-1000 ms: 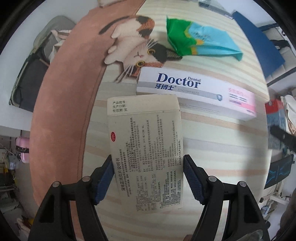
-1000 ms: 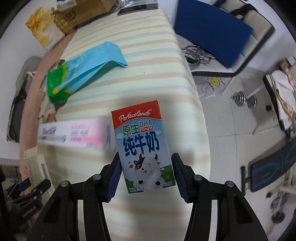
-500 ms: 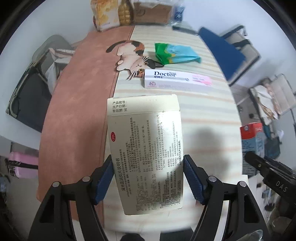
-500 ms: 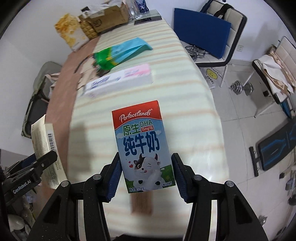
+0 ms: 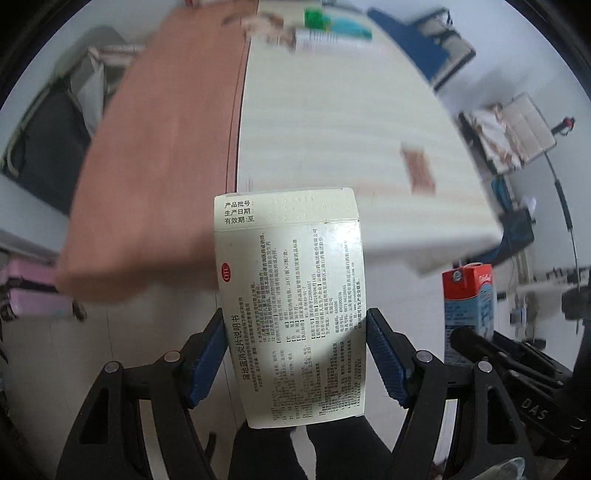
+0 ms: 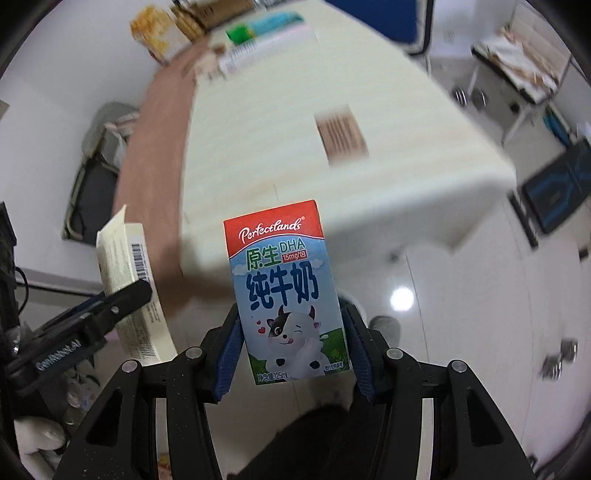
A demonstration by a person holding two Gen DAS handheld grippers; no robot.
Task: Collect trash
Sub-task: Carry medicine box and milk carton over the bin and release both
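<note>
My left gripper [image 5: 295,358] is shut on a cream medicine box [image 5: 291,295] printed with black text, held past the table's near end over the white floor. The right gripper [image 6: 291,354] is shut on a small blue and red milk carton [image 6: 284,288] with a cartoon cow. Each view catches the other hand's load: the milk carton [image 5: 469,306] at the right of the left wrist view, the medicine box [image 6: 129,280] at the left of the right wrist view. Both grippers point steeply down.
The striped table [image 6: 277,122] with a brown mat [image 5: 159,147] lies behind, blurred. On it sit a small brown packet [image 6: 341,134], a toothpaste box [image 6: 266,48] and a green and blue bag [image 5: 332,24]. A person's dark trouser legs [image 5: 306,450] stand below. Chairs [image 5: 421,40] flank the table.
Both grippers have pulled back from over the table to beyond its near end, carrying the medicine box and milk carton. The table items have shrunk into the distance; floor now shows beneath.
</note>
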